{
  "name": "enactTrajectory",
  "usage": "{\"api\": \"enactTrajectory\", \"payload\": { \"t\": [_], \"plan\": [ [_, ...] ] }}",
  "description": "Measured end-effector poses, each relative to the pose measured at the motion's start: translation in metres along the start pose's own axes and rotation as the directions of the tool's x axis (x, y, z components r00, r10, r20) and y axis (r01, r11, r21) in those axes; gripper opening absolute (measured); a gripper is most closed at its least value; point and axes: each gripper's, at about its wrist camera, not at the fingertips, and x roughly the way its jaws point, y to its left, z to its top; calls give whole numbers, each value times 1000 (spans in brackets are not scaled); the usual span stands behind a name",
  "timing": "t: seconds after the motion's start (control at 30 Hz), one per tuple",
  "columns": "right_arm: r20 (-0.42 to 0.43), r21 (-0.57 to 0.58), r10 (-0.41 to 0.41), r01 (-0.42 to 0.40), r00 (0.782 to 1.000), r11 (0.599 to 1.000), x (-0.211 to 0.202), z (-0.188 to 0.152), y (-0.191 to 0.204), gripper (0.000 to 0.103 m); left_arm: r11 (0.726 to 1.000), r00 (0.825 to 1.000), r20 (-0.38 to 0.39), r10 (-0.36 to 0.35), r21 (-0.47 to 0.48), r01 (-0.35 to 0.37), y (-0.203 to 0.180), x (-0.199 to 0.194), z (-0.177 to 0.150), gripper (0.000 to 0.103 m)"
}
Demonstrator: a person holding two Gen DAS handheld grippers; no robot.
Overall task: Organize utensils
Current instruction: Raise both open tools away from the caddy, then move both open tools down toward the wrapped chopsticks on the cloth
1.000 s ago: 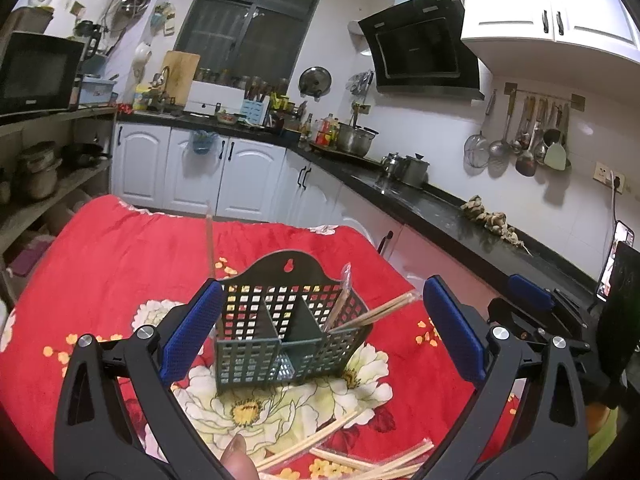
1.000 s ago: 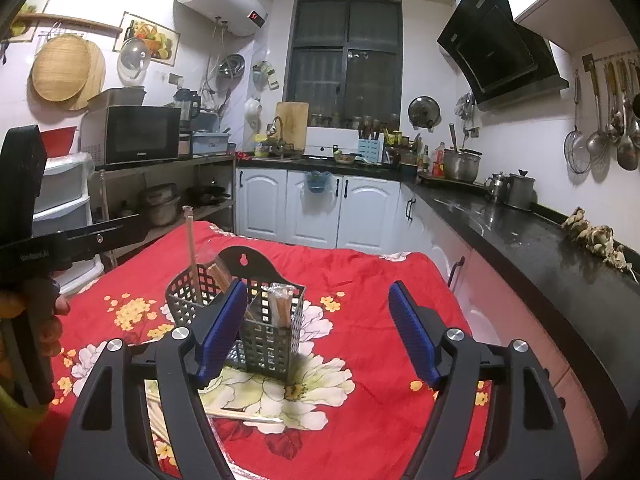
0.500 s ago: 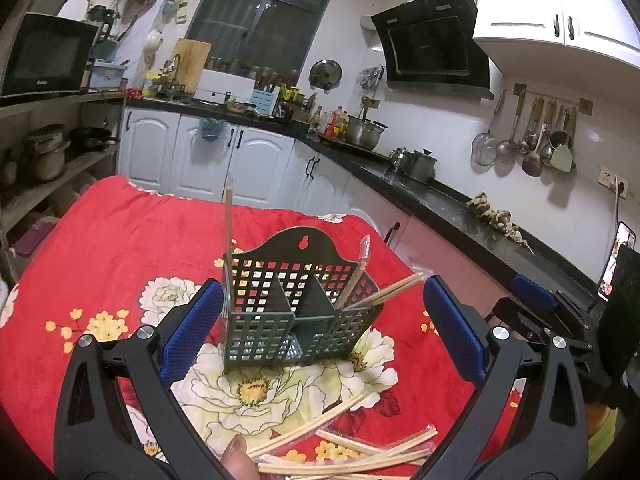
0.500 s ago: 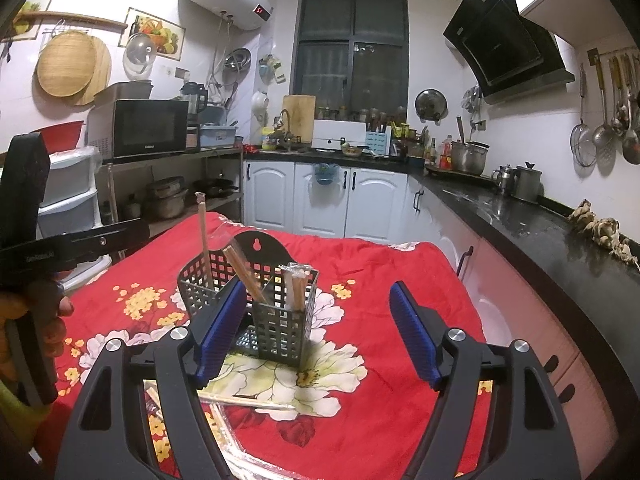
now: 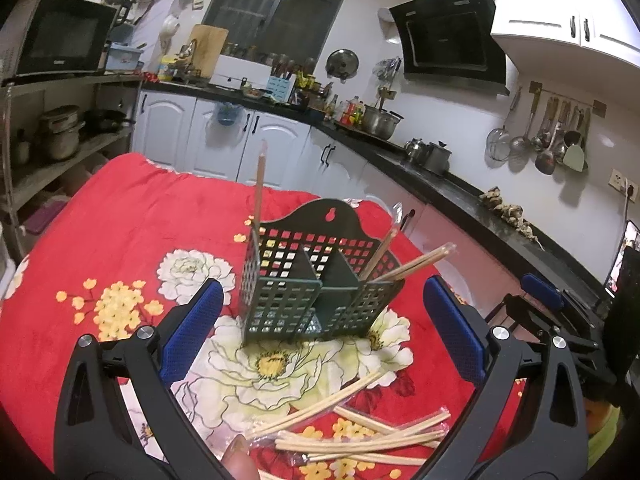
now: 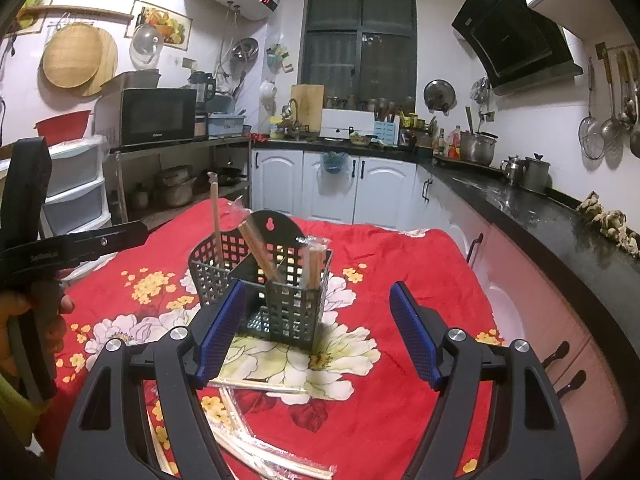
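A dark green perforated utensil basket (image 5: 316, 280) (image 6: 264, 284) stands on the red flowered cloth. Wrapped chopsticks stick up out of its compartments: one upright at the left (image 5: 259, 188) and a pair leaning right (image 5: 408, 265). More wrapped chopsticks (image 5: 360, 432) (image 6: 256, 436) lie loose on the cloth in front of it. My left gripper (image 5: 320, 328) is open, its blue pads wide apart in front of the basket with nothing between them. My right gripper (image 6: 316, 336) is open too, just short of the basket and empty.
The table (image 6: 400, 420) under the red cloth fills the foreground. A black countertop (image 6: 540, 216) with pots runs along the right, white cabinets (image 6: 340, 188) stand behind, and shelves with a microwave (image 6: 156, 116) are at the left. The hand holding the left gripper (image 6: 28, 312) shows at the left edge.
The left gripper has sunk, so the basket sits higher in its view and the loose chopsticks in front have come into sight. The right gripper has barely moved.
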Motion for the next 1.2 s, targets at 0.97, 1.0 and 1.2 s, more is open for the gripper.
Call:
{"api": "enactTrajectory", "payload": {
  "t": [0.97, 1.0, 1.2],
  "plan": [
    [-115, 23, 19, -16, 993, 1000, 7, -43, -2, 71, 998, 979, -203, -9, -60, -4, 32, 4, -64, 92],
    [-117, 22, 19, -16, 993, 1000, 7, -44, -2, 72, 998, 977, -211, -11, -62, -3, 33, 4, -67, 89],
    [-141, 21, 22, -19, 990, 1000, 8, -52, 0, 71, 996, 963, -268, -36, -91, 11, 37, 7, -81, 75]
  ]
}}
